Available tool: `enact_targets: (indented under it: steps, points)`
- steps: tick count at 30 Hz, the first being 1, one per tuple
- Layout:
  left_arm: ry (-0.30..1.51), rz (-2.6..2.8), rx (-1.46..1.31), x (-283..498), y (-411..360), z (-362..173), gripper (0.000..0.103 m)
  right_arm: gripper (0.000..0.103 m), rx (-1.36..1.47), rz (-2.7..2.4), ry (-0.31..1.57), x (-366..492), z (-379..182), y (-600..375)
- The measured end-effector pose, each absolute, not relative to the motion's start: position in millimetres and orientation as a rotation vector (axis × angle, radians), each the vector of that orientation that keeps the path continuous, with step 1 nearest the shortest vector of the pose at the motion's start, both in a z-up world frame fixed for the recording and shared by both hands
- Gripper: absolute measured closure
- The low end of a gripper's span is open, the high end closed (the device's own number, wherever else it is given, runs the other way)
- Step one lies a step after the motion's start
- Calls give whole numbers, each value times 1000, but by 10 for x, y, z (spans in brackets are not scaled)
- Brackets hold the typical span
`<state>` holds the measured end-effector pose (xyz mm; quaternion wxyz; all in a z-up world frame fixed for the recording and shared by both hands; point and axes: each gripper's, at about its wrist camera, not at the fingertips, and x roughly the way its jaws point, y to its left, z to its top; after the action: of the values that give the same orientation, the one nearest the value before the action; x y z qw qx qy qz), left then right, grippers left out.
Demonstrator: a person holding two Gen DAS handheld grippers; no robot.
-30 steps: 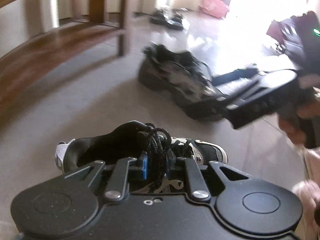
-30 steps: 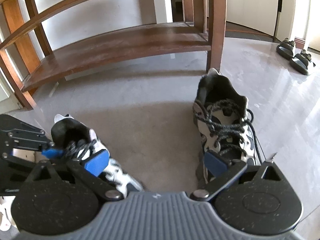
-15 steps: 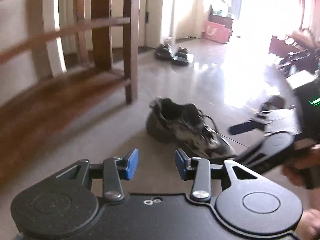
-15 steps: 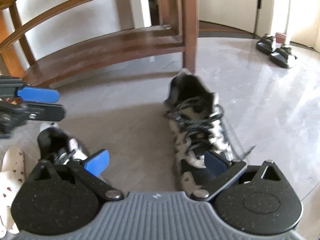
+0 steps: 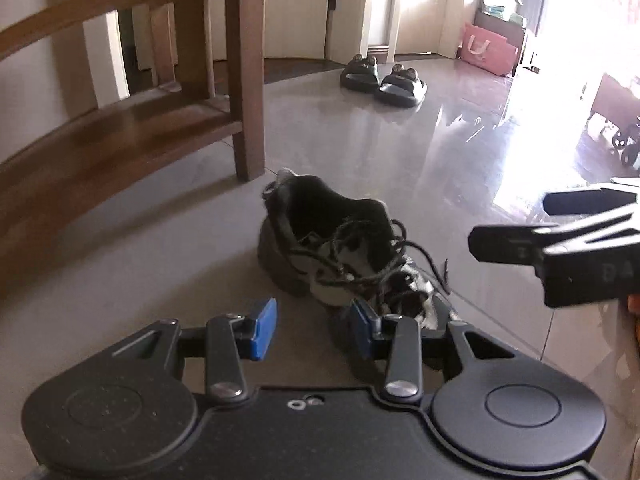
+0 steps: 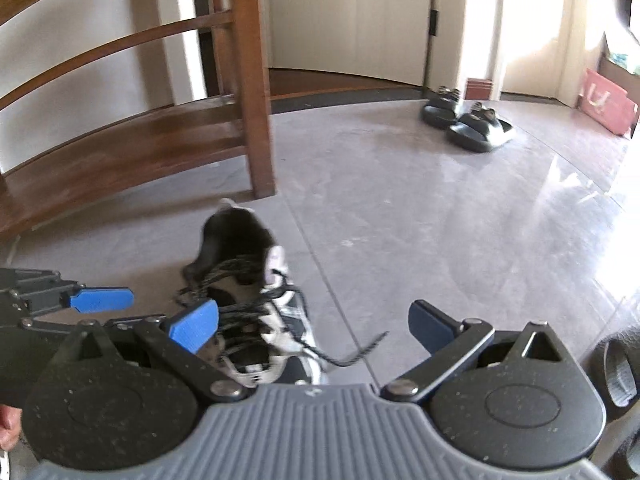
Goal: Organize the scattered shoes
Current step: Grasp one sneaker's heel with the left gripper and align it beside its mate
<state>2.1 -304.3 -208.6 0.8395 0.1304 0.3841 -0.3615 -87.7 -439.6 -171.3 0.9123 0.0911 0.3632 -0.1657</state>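
Under both grippers, grey floor (image 5: 120, 280). My left gripper (image 5: 312, 326) partly parted, empty; my right gripper (image 6: 312, 324) spread wide, empty. Black-and-white sneaker (image 5: 340, 256) lies at twelve o'clock, laces loose. Wooden shoe rack (image 5: 120, 128) at ten. Black sandals (image 5: 380, 80) far at one.

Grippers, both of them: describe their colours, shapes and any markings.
The left gripper has a black body with two round discs, black linkage bars on silver pivot screws, and blue rectangular pads. The right gripper is built alike, but a ribbed grey plate with a small pale mark sits between its speckled black discs. Its fingers also end in blue pads. Faint raised lettering shows on its side in the left wrist view.
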Motion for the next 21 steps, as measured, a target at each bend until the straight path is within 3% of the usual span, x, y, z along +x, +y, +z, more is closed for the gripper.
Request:
enact_targets:
  steps: [4,8,10,19,21]
  points:
    - [836,-714,247,45,-3201,-2147,63,1,201,-360,753,-923,-1736,-4493]
    - [838,-663,221,66,-3281,-2158,51,1,203,-367,768,-993,-1800,-4573]
    - [852,-649,194,103,-3289,-2164,51,1,204,-367,777,-1019,-1832,-4593]
    - [931,-604,50,267,-3229,-2298,58,1,217,-352,793,-1089,-1915,-4567]
    - [936,-605,37,288,-3231,-2313,66,1,220,-347,794,-1094,-1917,-4543]
